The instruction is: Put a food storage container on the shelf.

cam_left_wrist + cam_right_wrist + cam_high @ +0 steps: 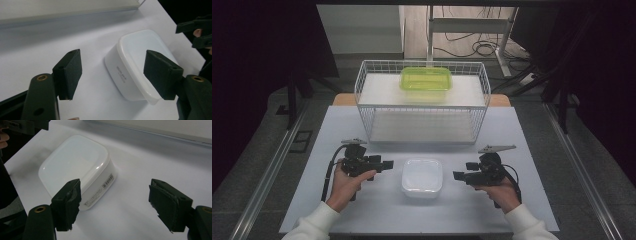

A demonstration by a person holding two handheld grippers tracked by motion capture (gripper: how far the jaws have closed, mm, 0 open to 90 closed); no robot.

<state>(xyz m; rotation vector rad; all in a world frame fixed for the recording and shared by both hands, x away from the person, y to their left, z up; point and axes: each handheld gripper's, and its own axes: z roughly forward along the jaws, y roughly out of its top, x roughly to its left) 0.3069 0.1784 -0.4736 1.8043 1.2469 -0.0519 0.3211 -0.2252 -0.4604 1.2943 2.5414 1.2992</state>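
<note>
A white lidded plastic box [422,177] lies on the white table [377,220] between my two grippers; it shows close up as the white box [136,62] and the white box [77,167], with a label on its side. My left gripper [384,164] is to the box's left, open, with nothing between its pads [68,72]. My right gripper [460,175] is to the box's right, also open and empty, with its worn pads [68,202] wide apart. A green lidded container [425,78] sits on top of a white wire rack [422,102] at the back.
The wire rack has a lower shelf [422,127] that stands bare behind the box. Metal rails [272,170] run along both sides of the table. Cables and a stand's legs [482,47] lie on the floor beyond the rack.
</note>
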